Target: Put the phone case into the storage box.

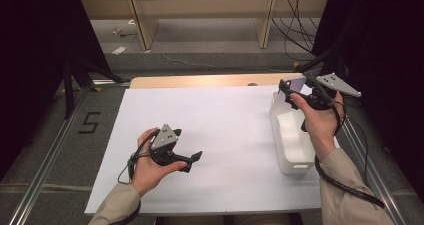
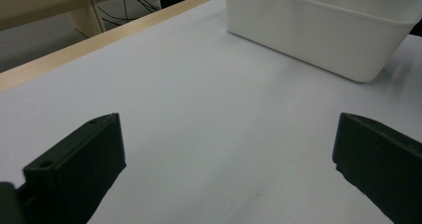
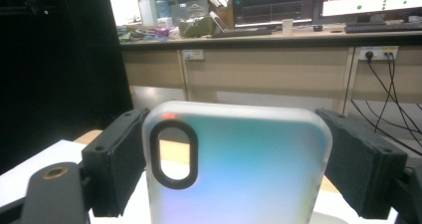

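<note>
A phone case (image 3: 239, 164), frosted and tinted from pale blue to lilac, is held between the jaws of the right gripper (image 3: 239, 169). In the right gripper view the case is seen upright, its oval camera opening (image 3: 173, 153) edged in black near the left side, and both black pads (image 3: 115, 159) are pressed against its long edges, so the jaws are kept wide by the case itself. In the high view the right gripper (image 1: 295, 91) is seen at the far right of the table, raised over the far end of a white bin (image 1: 294, 157), with the case (image 1: 296, 81) showing as a pale patch at its tip. The right hand (image 1: 320, 122) is wrapped around the gripper body, and a black cable (image 1: 345, 185) is trailed from it past the sleeve.

The bin is set lengthwise along the right edge of a white sheet (image 1: 220, 135) that covers most of the wooden table (image 1: 200, 81). Whether anything lies inside the bin cannot be told.

The left gripper (image 1: 192, 160) is held by the left hand (image 1: 147, 167) low over the near left part of the sheet, pointed to the right. In the left gripper view its jaws are spread wide with nothing between them, bare sheet (image 2: 224, 134) is seen below, and the bin (image 2: 318, 30) stands well beyond them.
</note>
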{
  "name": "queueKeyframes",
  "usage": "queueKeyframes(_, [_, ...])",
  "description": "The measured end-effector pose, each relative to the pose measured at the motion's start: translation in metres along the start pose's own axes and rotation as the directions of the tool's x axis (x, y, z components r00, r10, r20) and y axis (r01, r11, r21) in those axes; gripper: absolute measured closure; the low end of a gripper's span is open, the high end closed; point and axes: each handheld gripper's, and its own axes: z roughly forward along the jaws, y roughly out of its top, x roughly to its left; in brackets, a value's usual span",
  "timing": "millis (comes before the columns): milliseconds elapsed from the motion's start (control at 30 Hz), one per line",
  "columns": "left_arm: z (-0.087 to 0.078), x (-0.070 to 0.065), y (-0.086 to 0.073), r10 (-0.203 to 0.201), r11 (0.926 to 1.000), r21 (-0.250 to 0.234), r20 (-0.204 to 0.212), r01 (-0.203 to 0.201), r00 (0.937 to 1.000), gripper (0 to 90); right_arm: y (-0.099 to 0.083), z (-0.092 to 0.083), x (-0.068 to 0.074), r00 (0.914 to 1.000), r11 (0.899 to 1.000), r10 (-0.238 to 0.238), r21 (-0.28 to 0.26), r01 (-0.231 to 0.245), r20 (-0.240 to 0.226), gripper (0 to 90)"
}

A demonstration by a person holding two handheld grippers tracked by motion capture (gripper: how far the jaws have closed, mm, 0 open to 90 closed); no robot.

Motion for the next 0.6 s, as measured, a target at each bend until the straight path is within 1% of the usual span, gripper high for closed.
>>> queueKeyframes(600, [0.0, 0.0, 0.0, 0.001, 1.0, -0.001, 0.001, -0.001, 1.0, 0.0, -0.002, -0.001, -0.011, 0.999, 1.0, 0.008, -0.002, -0.008, 0.044, 18.1])
